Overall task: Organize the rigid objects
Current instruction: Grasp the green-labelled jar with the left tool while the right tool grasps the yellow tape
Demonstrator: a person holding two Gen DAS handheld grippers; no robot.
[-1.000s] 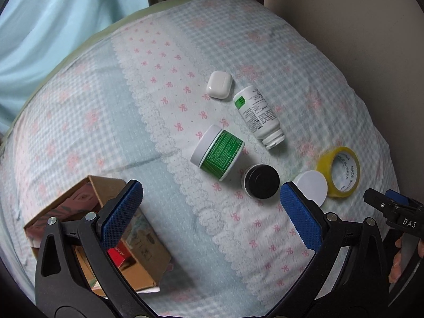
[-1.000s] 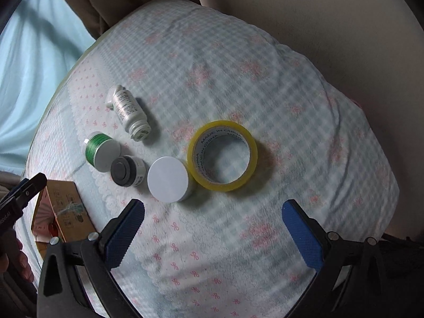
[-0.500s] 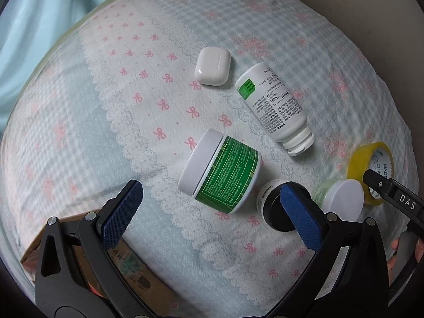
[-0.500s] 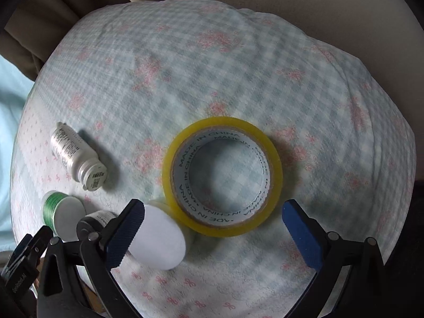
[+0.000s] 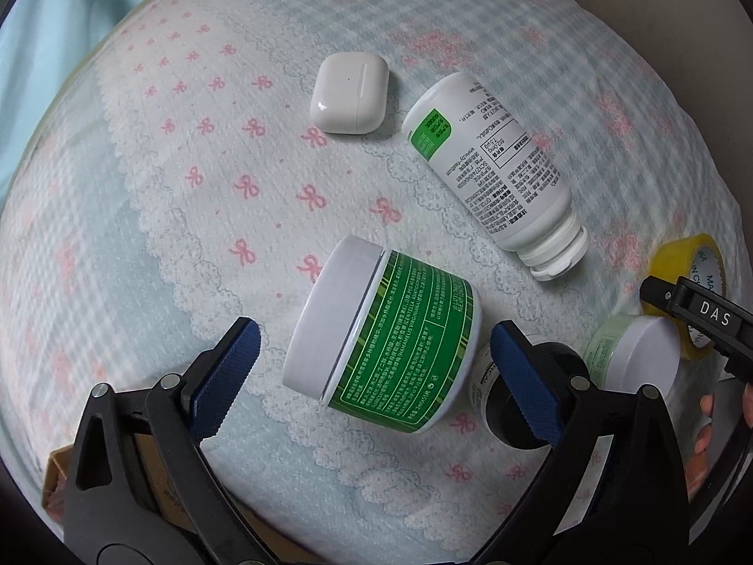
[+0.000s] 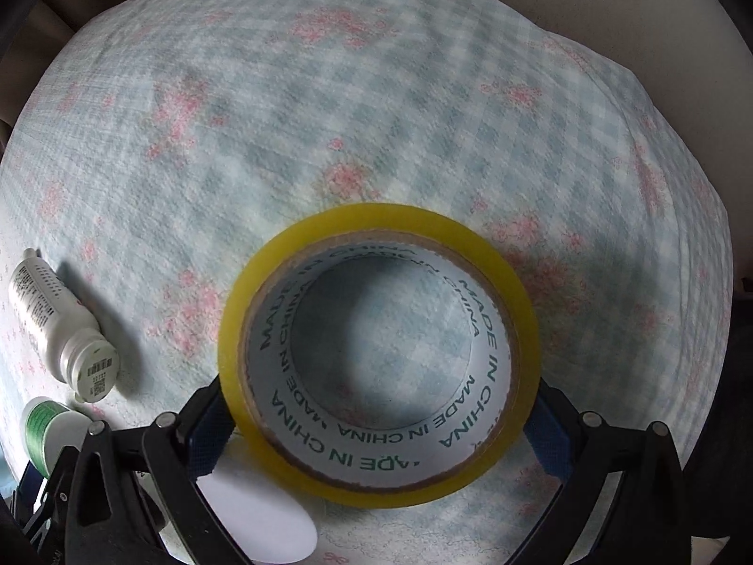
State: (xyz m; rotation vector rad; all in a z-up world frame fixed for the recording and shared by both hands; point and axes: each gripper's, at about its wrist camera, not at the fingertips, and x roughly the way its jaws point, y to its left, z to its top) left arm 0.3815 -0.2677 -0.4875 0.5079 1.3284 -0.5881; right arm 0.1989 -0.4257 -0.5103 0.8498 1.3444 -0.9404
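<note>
Two grippers are seen: the right gripper (image 6: 376, 419) brackets the yellow tape roll (image 6: 376, 358), printed "MADE IN CHINA"; contact cannot be told. The left gripper (image 5: 372, 367) is spread wide around the green-labelled jar (image 5: 390, 339), untouched; beyond lies a white bottle (image 5: 494, 174).

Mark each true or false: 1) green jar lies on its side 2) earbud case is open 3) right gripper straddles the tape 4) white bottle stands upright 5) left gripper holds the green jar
1) True: the green jar lies on its side.
2) False: the earbud case is shut.
3) True: the right gripper has a finger on each side of the tape.
4) False: the white bottle lies flat.
5) False: the left gripper is open, fingers clear of it.
</note>
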